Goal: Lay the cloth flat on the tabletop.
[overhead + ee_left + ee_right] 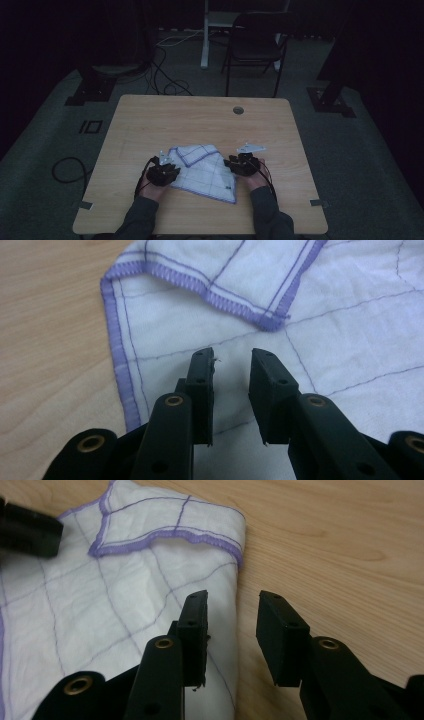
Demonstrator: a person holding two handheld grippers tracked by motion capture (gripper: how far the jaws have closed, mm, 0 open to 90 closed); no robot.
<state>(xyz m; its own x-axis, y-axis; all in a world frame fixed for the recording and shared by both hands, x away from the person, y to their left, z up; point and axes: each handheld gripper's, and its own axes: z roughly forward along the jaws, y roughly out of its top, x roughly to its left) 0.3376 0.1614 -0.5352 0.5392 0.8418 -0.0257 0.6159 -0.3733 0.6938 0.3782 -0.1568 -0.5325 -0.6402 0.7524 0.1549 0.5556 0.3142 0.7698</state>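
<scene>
A white cloth [205,172] with thin purple grid lines and a purple stitched hem lies partly folded on the wooden table [200,120]. Its far corner is turned over onto itself [225,275] [165,525]. My left gripper [162,170] sits at the cloth's left edge, and its jaws [232,360] stand open over the white fabric with nothing between them. At the cloth's right edge my right gripper [243,162] is open too [232,602], one jaw over the cloth's folded edge, the other over bare wood.
A round cable hole [238,110] sits near the table's far edge. A dark folding chair [255,45] and loose cables [165,75] are on the floor beyond the table. Bare wood surrounds the cloth.
</scene>
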